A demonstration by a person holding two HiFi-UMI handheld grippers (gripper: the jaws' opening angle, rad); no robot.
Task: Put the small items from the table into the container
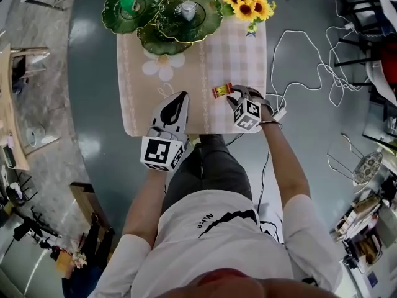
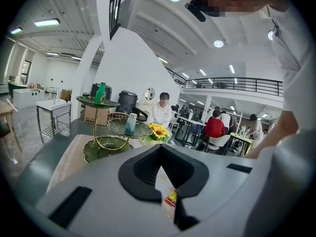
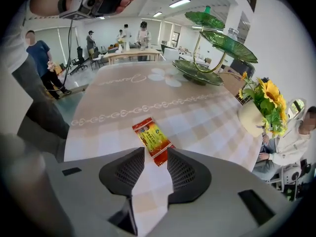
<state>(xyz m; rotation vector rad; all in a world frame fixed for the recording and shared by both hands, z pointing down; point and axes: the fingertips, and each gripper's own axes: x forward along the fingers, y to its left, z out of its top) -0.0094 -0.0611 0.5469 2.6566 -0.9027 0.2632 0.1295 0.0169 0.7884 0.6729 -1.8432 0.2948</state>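
A red, yellow and green sachet (image 1: 221,90) lies on the checked tablecloth near the table's front edge. My right gripper (image 1: 236,97) points steeply down over it. In the right gripper view its jaws stand open, with the near end of the sachet (image 3: 152,138) between the fingertips (image 3: 129,169) and the pads not pressing on it. My left gripper (image 1: 184,95) hovers to the left, over the front edge, with its tips together and nothing held. The sachet (image 2: 171,197) shows past its jaws. The tiered green leaf-dish stand (image 1: 208,27) stands at the far end.
A vase of sunflowers (image 1: 248,2) stands at the table's far right corner, beside the stand. The upper dishes carry a green bottle (image 1: 129,4) and a clear glass object (image 1: 188,9). White cables (image 1: 304,61) trail on the floor to the right. People sit at tables in the background.
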